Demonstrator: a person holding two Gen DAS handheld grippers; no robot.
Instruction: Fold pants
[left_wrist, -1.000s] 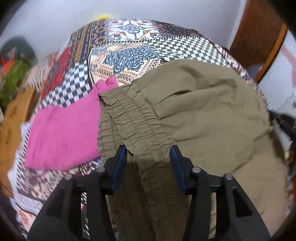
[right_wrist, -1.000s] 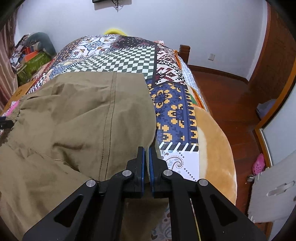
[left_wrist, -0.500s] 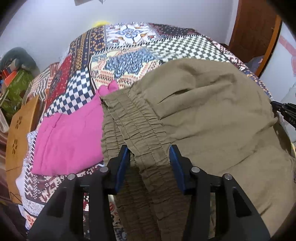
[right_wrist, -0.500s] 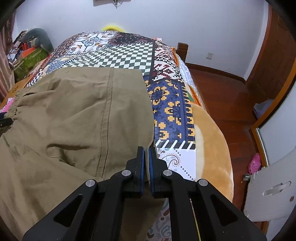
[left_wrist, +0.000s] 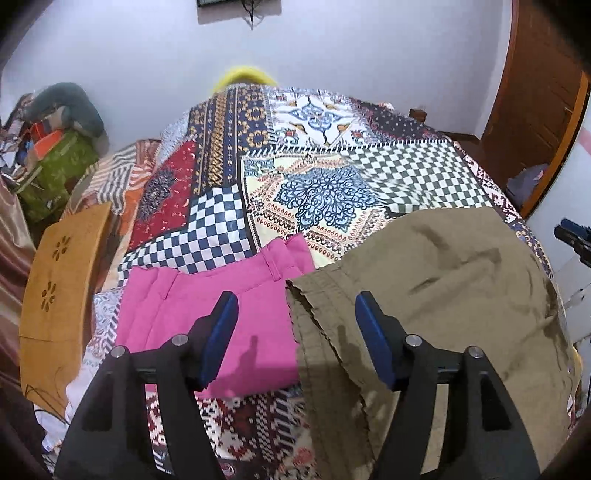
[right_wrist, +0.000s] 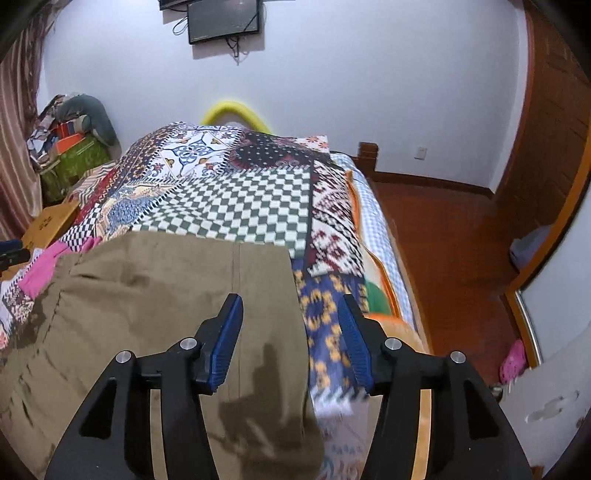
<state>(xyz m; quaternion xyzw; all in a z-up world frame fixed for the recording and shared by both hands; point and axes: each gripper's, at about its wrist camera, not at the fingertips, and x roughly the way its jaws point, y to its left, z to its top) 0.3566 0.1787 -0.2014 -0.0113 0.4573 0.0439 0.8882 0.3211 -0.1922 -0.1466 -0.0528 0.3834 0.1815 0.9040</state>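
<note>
Left claw (left_wrist: 295, 334) apart, right claw (right_wrist: 290, 338) apart, both empty above olive pants (left_wrist: 443, 295); pink garment (left_wrist: 221, 306) at pants' 9 o'clock

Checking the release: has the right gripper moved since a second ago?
Yes. The right gripper opened, released the khaki pants and rose above the bedspread.

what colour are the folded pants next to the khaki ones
Bright pink, clearest in the left wrist view.
</note>
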